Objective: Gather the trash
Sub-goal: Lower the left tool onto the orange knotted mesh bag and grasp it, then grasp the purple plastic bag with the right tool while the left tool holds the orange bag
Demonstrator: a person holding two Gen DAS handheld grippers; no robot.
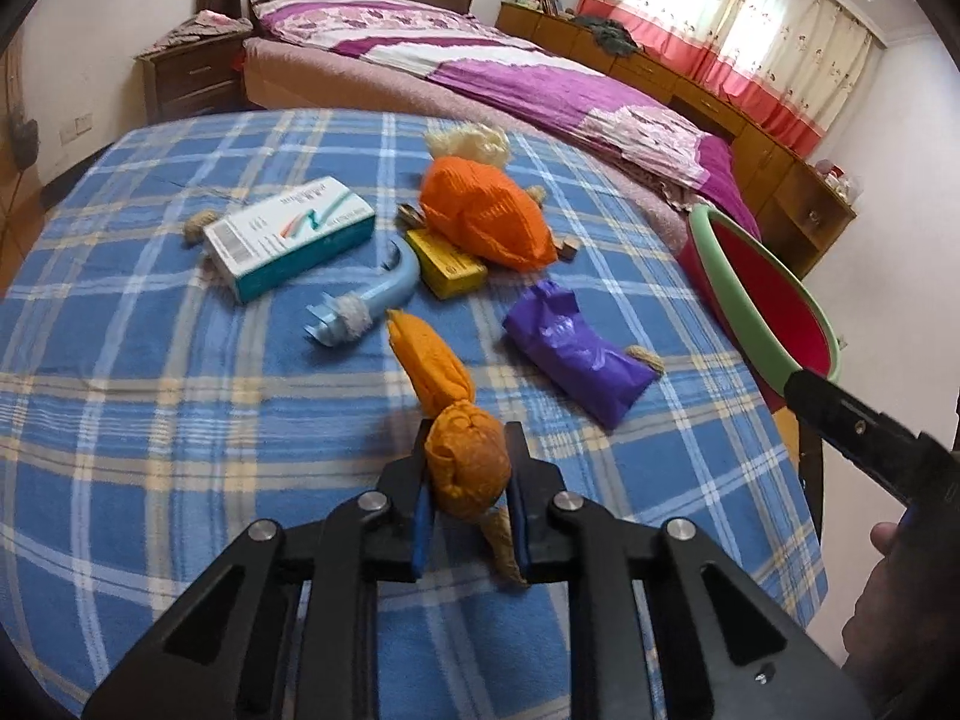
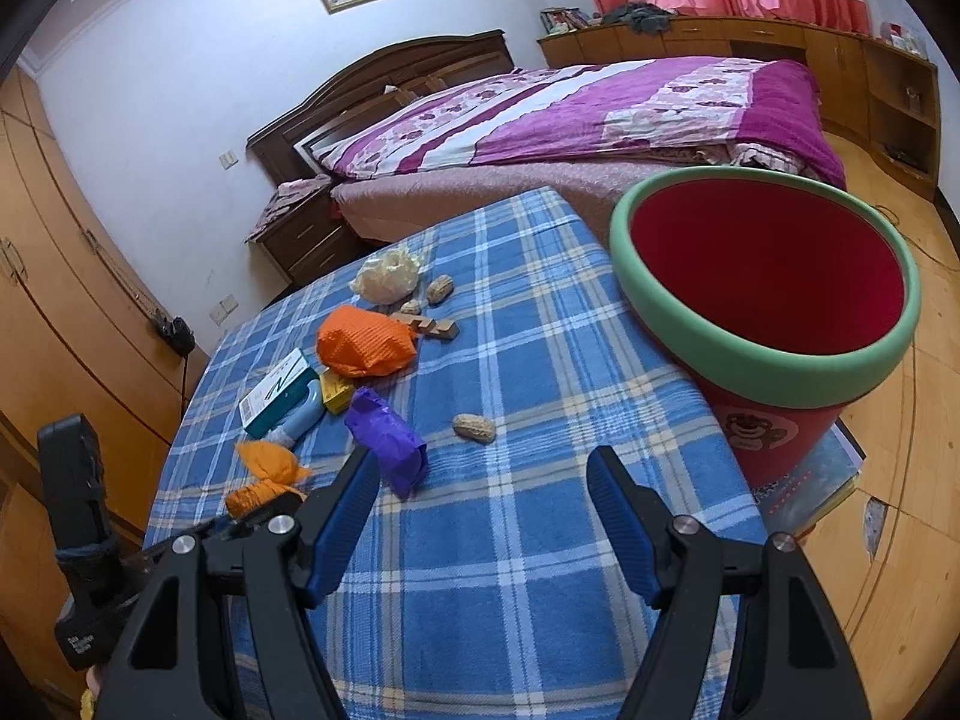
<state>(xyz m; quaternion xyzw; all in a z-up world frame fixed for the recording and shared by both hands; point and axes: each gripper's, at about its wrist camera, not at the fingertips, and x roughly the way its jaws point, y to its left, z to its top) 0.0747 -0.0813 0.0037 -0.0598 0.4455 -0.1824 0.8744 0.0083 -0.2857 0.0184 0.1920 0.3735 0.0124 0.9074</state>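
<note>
The left gripper (image 1: 467, 468) has its blue-padded jaws pressed onto the near end of a twisted orange paper wrapper (image 1: 447, 414), which lies on the blue plaid tablecloth (image 1: 150, 390). The right gripper (image 2: 483, 516) hangs with jaws wide apart and nothing between them. Only the right wrist view shows the whole red bin with a green rim (image 2: 774, 324) standing at the table's edge, a loose peanut (image 2: 474, 427) on open cloth, and a wooden block piece (image 2: 429, 324); the left view catches just a slice of that bin's rim. The left view shows the bent pale-blue plastic tube (image 1: 372, 294) more fully. Counted across views: two orange wrappers, the larger one (image 1: 483, 219) further back, one purple plastic bag (image 1: 576, 354), one white-and-teal carton (image 1: 288, 237), one yellow box (image 1: 450, 264), one pale crumpled bag (image 2: 387, 276).
</note>
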